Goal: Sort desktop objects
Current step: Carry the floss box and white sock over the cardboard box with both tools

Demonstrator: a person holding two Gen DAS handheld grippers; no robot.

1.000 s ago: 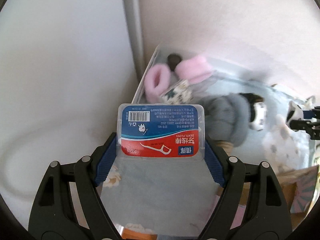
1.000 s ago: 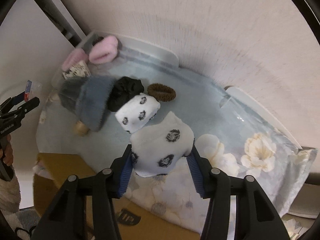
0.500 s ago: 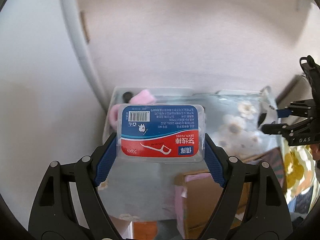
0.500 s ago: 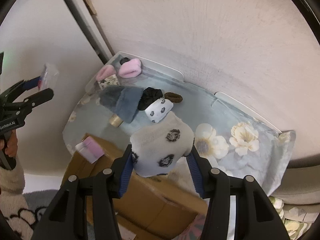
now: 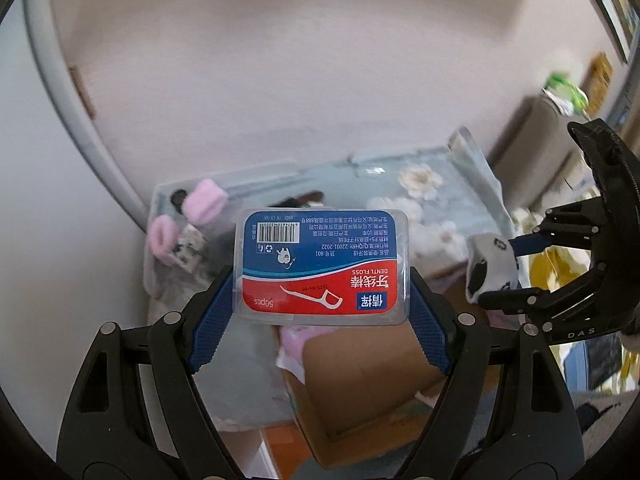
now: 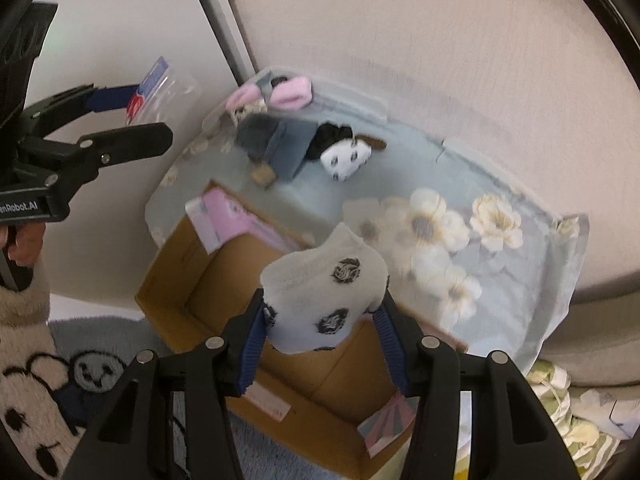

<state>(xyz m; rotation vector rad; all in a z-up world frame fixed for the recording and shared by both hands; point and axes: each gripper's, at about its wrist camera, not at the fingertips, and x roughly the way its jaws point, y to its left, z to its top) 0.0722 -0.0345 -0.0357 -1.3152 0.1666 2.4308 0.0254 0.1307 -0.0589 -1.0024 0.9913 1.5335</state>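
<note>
My left gripper is shut on a clear dental floss box with a blue and red label, held in the air above the table's near edge. My right gripper is shut on a white sock with dark spots, hanging over an open cardboard box. In the left wrist view the right gripper shows at the right with the sock. In the right wrist view the left gripper shows at the left with the floss box. A second spotted sock, a grey sock and pink scrunchies lie on the table.
The table carries a pale blue floral cloth against a wall. A pink packet lies at the cardboard box's far corner. A grey patterned rug covers the floor. A person's fuzzy sleeve is at the lower left.
Both grippers have lifted and pulled back from the table, each keeping its object. The table has shrunk in view and the cardboard box has come into sight below them.
</note>
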